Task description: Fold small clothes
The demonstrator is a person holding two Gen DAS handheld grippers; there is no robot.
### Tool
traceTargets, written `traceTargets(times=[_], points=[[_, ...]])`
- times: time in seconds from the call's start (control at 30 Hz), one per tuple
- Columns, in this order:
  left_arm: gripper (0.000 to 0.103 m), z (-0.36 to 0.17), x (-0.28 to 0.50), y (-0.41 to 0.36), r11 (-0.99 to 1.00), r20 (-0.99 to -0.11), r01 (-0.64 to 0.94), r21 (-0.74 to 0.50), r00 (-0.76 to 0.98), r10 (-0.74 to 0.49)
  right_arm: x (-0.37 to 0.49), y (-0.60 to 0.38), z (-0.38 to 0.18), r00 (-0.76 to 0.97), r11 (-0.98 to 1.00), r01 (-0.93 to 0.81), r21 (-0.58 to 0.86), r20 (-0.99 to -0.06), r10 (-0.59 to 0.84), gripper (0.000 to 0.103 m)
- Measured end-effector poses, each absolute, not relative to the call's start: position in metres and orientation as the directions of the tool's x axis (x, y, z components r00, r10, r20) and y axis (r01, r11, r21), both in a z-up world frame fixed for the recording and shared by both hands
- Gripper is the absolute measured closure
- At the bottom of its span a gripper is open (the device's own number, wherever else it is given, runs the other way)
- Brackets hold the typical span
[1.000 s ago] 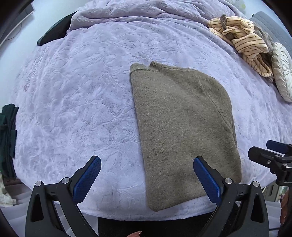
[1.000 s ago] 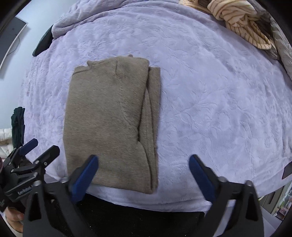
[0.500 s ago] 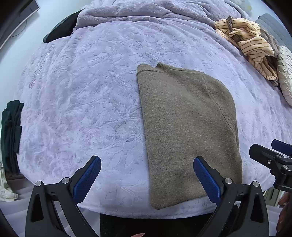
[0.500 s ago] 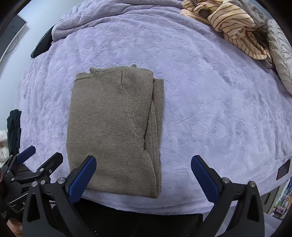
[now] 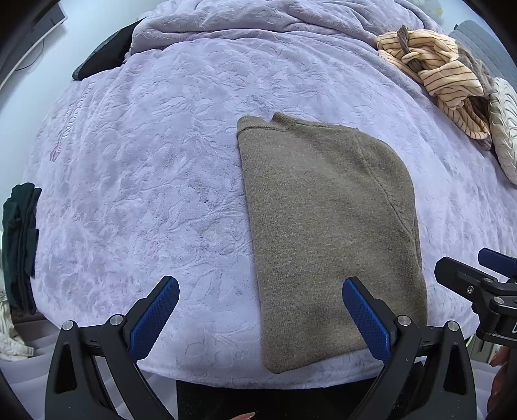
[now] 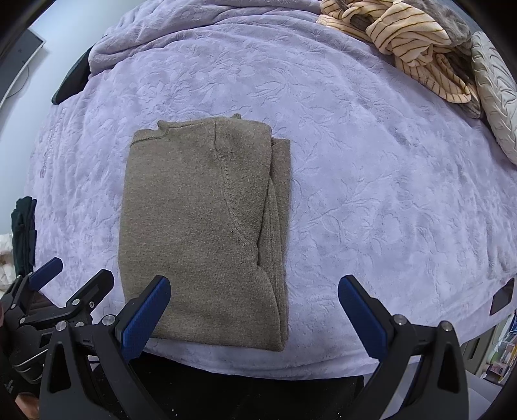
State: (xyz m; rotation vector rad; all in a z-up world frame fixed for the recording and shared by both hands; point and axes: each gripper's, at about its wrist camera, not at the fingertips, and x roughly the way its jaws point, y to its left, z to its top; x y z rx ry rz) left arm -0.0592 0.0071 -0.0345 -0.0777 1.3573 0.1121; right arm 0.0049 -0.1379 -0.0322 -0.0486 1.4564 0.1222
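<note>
A brown knit sweater [image 5: 326, 226] lies folded lengthwise into a long rectangle on the lilac bedspread [image 5: 145, 181], its hem at the near bed edge; it also shows in the right wrist view [image 6: 200, 226] with a folded sleeve layer along its right side. My left gripper [image 5: 260, 315] is open and empty above the near bed edge, its right finger over the sweater's hem. My right gripper [image 6: 253, 315] is open and empty, its left finger over the sweater's lower left corner. Each gripper shows at the edge of the other's view.
A crumpled yellow striped garment [image 6: 416, 42] and a cream cushion [image 6: 494, 90] lie at the far right of the bed. A dark folded cloth [image 5: 19, 242] hangs off the left side. A bunched blanket [image 5: 258, 19] and a dark object [image 5: 103, 61] lie at the far end.
Both grippers have pulled back and up slightly from the sweater, so more of the bed shows. The sweater has not moved. Both stay open.
</note>
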Motion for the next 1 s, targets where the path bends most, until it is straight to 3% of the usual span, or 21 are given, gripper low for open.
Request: traceTargets(times=[1.0], points=[[0.002,-0.0329,-0.0595,0.0000,0.993,-0.977,-0.120,0.017,0.208,0.042,0.0005,-0.1411,-0.0415,0.064,0.994,-0.092,0.066,-0.995,0.072,0.000]])
